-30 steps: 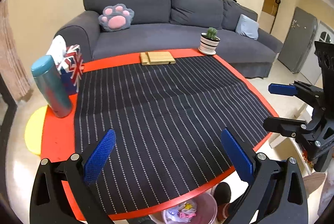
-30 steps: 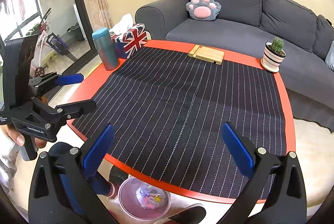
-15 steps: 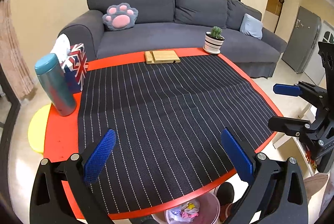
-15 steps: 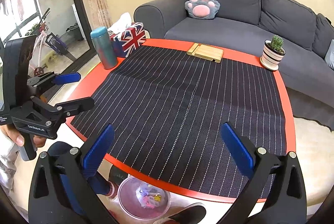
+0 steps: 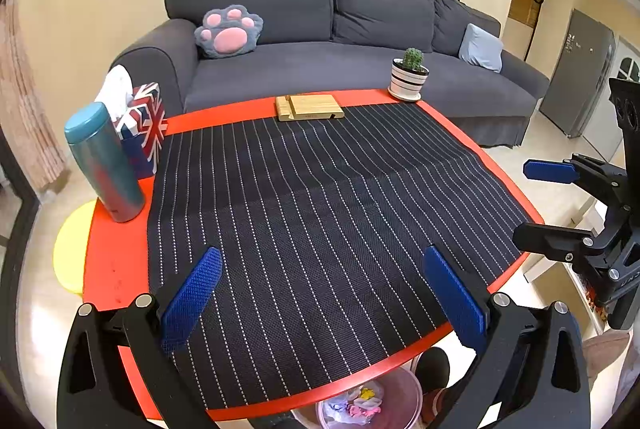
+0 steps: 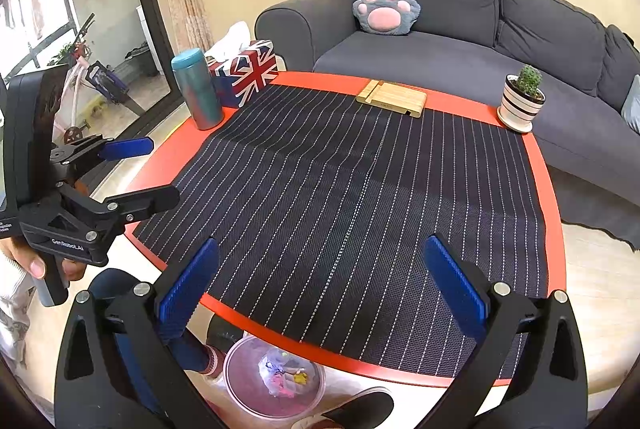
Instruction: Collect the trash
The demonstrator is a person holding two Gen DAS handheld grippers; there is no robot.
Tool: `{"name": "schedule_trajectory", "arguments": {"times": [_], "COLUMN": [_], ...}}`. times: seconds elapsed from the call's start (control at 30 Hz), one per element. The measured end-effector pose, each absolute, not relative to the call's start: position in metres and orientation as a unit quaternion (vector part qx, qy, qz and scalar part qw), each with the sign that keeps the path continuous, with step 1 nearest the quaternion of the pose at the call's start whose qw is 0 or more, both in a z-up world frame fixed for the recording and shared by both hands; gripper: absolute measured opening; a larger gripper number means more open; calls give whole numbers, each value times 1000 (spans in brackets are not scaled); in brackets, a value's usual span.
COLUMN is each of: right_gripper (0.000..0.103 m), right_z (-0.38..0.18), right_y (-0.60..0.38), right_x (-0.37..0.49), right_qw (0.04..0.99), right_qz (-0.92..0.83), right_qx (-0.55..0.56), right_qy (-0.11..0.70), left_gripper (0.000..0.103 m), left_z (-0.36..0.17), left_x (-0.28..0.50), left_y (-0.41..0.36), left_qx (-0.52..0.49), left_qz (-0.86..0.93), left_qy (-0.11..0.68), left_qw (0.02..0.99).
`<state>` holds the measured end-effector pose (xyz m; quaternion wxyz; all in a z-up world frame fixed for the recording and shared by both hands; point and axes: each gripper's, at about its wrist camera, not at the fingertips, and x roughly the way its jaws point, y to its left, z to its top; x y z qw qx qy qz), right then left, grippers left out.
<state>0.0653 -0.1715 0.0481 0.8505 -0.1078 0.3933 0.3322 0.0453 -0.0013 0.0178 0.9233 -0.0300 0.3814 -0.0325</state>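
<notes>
Nearest you, below the near rim of the tabletop (image 5: 116, 269), a pink bin (image 6: 248, 389) stands on the floor with colourful scraps of trash (image 6: 286, 377) already inside it; a dark shoe shows just beside it. Your left claw (image 5: 320, 293) hangs over the near edge of the tabletop with its blue pads spread wide and nothing between them. Your right claw (image 6: 320, 285) is likewise wide apart and empty, over the near edge to the right of the other. A hand (image 6: 36, 261) grips the left claw's handle in the right wrist view.

The striped black mat (image 5: 320, 209) covers most of the red tabletop and lies bare. At the left edge a teal bottle (image 5: 104, 161) stands upright, just beside a Union Jack tissue box (image 5: 146, 129). At the far edge lies a wooden stand (image 5: 310, 107), and to its right a potted cactus (image 5: 410, 75). Beyond the tabletop a grey sofa (image 5: 320, 65) carries a paw cushion (image 5: 228, 31).
</notes>
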Motion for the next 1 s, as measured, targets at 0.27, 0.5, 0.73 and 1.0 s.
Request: {"name": "schedule_trajectory", "arguments": {"times": [0.27,0.5,0.73,1.0], "right_gripper": [100,100,100,100], "right_z": [48,47,46,45], "right_y": [-171,-171,-171,-171], "right_x": [65,65,65,65], "right_qw": [850,850,850,849], "right_qz": [333,333,333,333], "right_qx": [-109,-109,-109,-109], "right_qy": [393,394,395,396], "left_gripper": [97,97,97,97], "left_z": [18,17,16,15], "left_x": [44,45,44,45], "left_y": [-2,-2,-3,-4], "left_qx": [-30,-30,-31,-33], "left_qz": [-33,-34,-36,-38], "left_qy": [381,381,382,383], "left_qw": [924,923,923,922]}}
